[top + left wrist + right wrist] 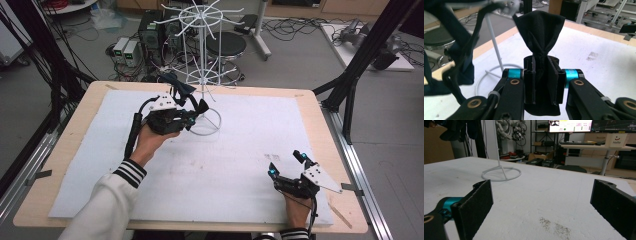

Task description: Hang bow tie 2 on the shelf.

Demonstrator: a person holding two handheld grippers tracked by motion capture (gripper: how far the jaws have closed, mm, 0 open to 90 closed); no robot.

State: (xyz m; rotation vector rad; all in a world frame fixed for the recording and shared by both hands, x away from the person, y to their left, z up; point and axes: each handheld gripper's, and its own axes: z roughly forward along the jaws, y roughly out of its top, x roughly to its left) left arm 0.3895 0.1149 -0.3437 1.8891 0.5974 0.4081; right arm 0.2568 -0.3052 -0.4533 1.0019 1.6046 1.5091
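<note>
My left gripper (195, 116) is held above the white mat, just left of the white wire rack (201, 30). In the left gripper view it (541, 75) is shut on a black piece of cloth (539, 30), which fans out above the jaws and hangs a little below them. A second dark cloth (461, 67) hangs at the left by the rack's pole (494, 47); in the high view it (177, 86) sits near a low rack arm. My right gripper (286, 165) rests at the mat's near right, open, with nothing between its fingers (476, 205).
The rack's round base (501, 173) stands on the white mat (250, 150) at the middle back. The wooden table edge (345, 200) runs close to the right hand. A faint dark stain (554, 226) marks the mat ahead of the right gripper.
</note>
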